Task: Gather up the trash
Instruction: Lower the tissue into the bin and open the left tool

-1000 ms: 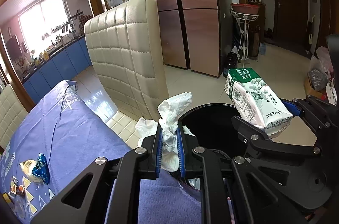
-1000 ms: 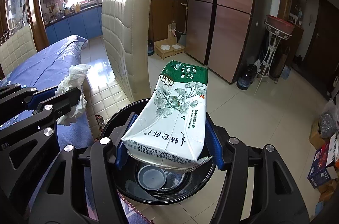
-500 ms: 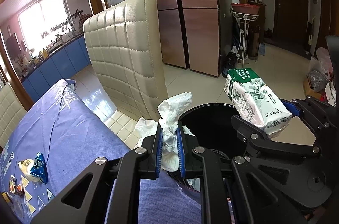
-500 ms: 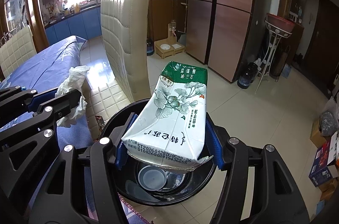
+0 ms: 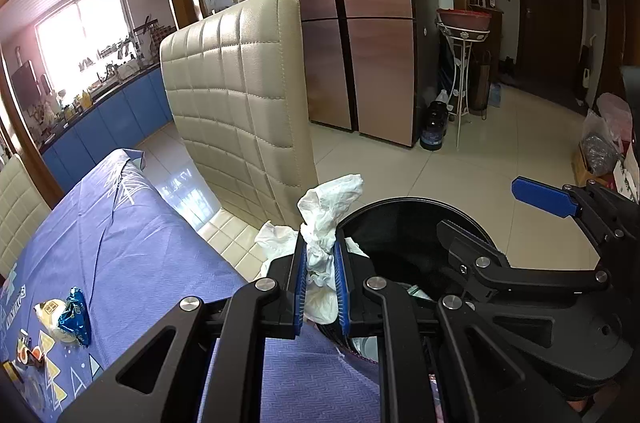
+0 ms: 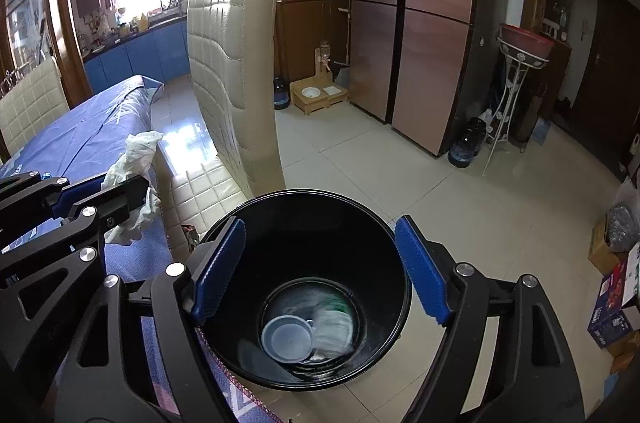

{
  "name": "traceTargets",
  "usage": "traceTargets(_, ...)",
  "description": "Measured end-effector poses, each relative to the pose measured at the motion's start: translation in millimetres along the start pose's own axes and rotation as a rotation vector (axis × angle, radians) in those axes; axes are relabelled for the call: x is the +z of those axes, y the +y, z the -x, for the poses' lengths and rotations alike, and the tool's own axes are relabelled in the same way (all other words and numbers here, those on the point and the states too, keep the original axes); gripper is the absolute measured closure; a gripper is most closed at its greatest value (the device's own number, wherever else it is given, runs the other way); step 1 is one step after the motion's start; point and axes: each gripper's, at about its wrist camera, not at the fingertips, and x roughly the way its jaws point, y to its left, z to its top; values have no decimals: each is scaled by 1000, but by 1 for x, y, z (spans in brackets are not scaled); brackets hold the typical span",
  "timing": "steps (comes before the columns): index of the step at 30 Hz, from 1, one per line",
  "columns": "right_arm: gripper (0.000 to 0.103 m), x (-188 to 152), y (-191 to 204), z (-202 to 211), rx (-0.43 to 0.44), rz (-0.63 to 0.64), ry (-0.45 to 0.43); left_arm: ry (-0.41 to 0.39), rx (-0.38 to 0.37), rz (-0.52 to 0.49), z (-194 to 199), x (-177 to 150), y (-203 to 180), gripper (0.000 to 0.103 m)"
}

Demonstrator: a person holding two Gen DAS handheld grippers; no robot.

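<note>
Both wrist views overlook the bin (image 6: 304, 223) closely.

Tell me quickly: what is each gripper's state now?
Left gripper: shut on white crumpled tissue.
Right gripper: jaws just opened, empty, over black bin.

Left gripper (image 5: 320, 259) clamped on crumpled white tissue (image 5: 324, 219), blue pads pressing both sides, tissue sticking up above the fingers and bulging below. It sits just over the near-left rim of the black trash bin (image 5: 404, 223). Right gripper (image 5: 480, 211) to the right, jaws wide, having just been opening, nothing between them; one blue pad (image 5: 544, 197) past the bin's right rim, other finger over the bin's mouth. Blue tablecloth (image 5: 100, 231) covers the table on the left, with a blue-and-yellow snack wrapper (image 5: 66, 315) at near left. Cream quilted chair (image 5: 240, 103) stands behind the tissue. Copper fridge (image 5: 360, 23) far back.
</note>
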Motion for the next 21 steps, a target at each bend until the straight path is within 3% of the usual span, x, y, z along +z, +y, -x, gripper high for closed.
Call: traceTargets(21,25,-2,-24,8,-42,-28,-9,-1,-24,-12,0,3,-11,90)
